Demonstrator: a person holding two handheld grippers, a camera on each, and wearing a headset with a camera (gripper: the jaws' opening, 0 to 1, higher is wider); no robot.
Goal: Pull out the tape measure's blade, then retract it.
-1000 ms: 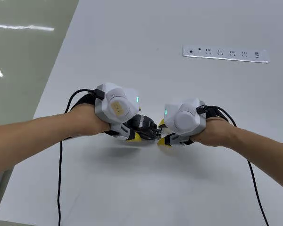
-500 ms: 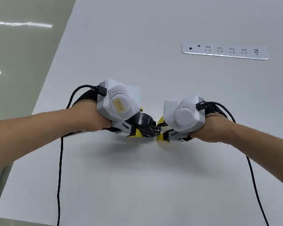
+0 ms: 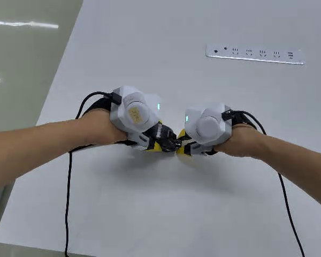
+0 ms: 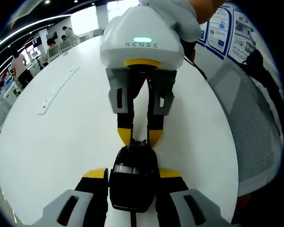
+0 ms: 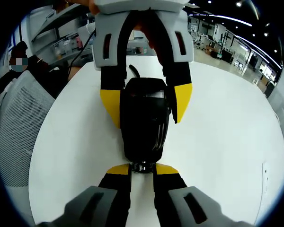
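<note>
A black tape measure (image 4: 132, 187) sits between my left gripper's (image 4: 132, 174) yellow-tipped jaws, which are shut on its case. In the right gripper view the case (image 5: 144, 118) stands just ahead of my right gripper (image 5: 142, 169), whose jaws are pinched shut on the small metal blade tip at the case's mouth. No length of blade shows between tip and case. In the head view the left gripper (image 3: 152, 144) and right gripper (image 3: 182, 148) meet tip to tip just above the white table (image 3: 166, 214), with the tape measure (image 3: 166, 138) between them.
A white power strip (image 3: 255, 54) lies flat at the back right of the table. Black cables (image 3: 69, 176) trail from both grippers toward the front edge. The table's left edge borders a glossy floor (image 3: 21, 64). A mesh chair (image 5: 19, 127) stands behind.
The two grippers have drawn slightly closer together, the right one edging left toward the tape measure's case. Both stay shut.
</note>
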